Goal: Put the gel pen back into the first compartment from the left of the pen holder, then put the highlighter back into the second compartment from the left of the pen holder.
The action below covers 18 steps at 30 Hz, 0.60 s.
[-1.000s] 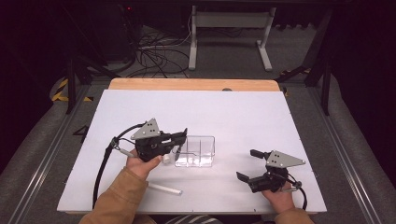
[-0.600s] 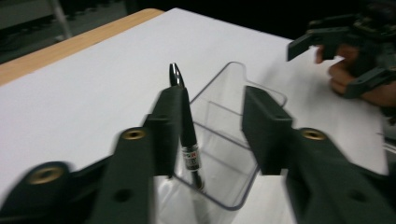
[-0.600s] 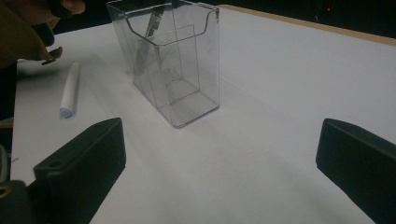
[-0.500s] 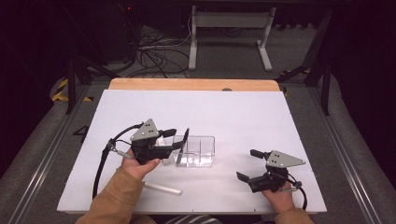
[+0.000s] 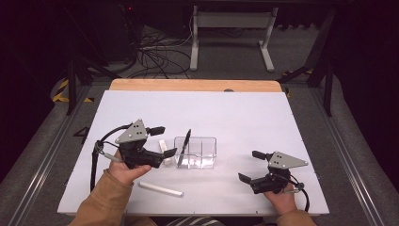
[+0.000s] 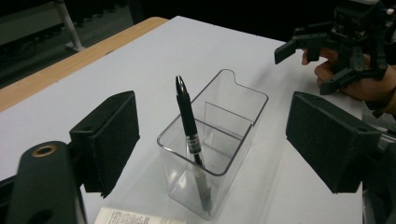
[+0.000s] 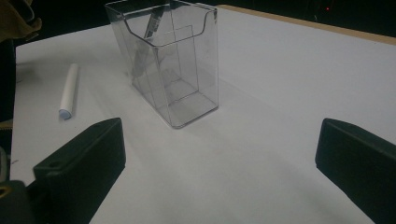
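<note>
Clear plastic holder (image 5: 195,152), two compartments split by a divider, stands on the white table (image 5: 235,113) a little toward the near edge, roughly midway between the left and right edges. Black pen (image 5: 184,147) stands in the holder's left compartment, tip down, leaning so its top pokes above the rim. In the left gripper view the pen (image 6: 189,123) rests against the near wall of the holder (image 6: 219,140), free of both jaws.

Left gripper (image 5: 159,141) sits just left of the holder, held in the person's left hand (image 5: 123,169). Jaws wide apart, nothing between them; pads empty in its own view, with holder and pen ahead between them.

Right gripper (image 5: 249,165) is near the table's near right corner, well apart from the holder, in the right hand (image 5: 282,200). Jaws spread, empty. Its view looks across bare table at the holder (image 7: 170,60), the pen blurred through the clear wall.

White marker (image 5: 160,189) lies flat near the near edge, below the left gripper; it shows as a white cylinder (image 7: 69,91) in the right gripper view. A small white labelled item (image 5: 163,149) lies between left gripper and holder; what it is I cannot tell.

Bare wooden strip (image 5: 193,85) runs along the table's far edge.
</note>
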Tool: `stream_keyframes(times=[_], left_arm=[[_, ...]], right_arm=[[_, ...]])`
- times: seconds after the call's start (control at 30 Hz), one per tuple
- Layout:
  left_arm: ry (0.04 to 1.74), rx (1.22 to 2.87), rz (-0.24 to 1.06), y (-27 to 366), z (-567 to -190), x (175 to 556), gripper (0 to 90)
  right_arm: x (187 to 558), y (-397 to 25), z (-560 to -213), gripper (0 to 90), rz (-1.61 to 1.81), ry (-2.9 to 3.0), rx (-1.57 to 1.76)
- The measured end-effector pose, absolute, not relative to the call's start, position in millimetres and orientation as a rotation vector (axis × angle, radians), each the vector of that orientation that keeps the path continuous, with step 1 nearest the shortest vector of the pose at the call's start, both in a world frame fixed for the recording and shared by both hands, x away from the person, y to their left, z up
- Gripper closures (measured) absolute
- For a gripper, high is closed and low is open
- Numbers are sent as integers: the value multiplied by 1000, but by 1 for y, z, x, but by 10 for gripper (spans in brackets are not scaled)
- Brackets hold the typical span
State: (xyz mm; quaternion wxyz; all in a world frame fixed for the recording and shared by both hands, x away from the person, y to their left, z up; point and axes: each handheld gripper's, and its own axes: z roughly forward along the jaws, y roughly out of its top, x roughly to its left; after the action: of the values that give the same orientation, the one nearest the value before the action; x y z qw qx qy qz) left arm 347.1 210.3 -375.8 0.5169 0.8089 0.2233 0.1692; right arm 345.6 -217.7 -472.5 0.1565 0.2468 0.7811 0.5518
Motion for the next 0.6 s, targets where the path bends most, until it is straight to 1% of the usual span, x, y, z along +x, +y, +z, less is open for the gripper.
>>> stream_keyframes(times=[0.33,0.53,0.6], left_arm=[[529,1958,405,214,-374,343,174],[534,1937,416,220,-373,341,174],[547,1927,396,221,-373,339,174]], right_arm=[[345,-219,-472,19,1581,2229,719],[345,-220,-471,19,1595,2217,717],[345,-220,-471,20,1596,2220,718]])
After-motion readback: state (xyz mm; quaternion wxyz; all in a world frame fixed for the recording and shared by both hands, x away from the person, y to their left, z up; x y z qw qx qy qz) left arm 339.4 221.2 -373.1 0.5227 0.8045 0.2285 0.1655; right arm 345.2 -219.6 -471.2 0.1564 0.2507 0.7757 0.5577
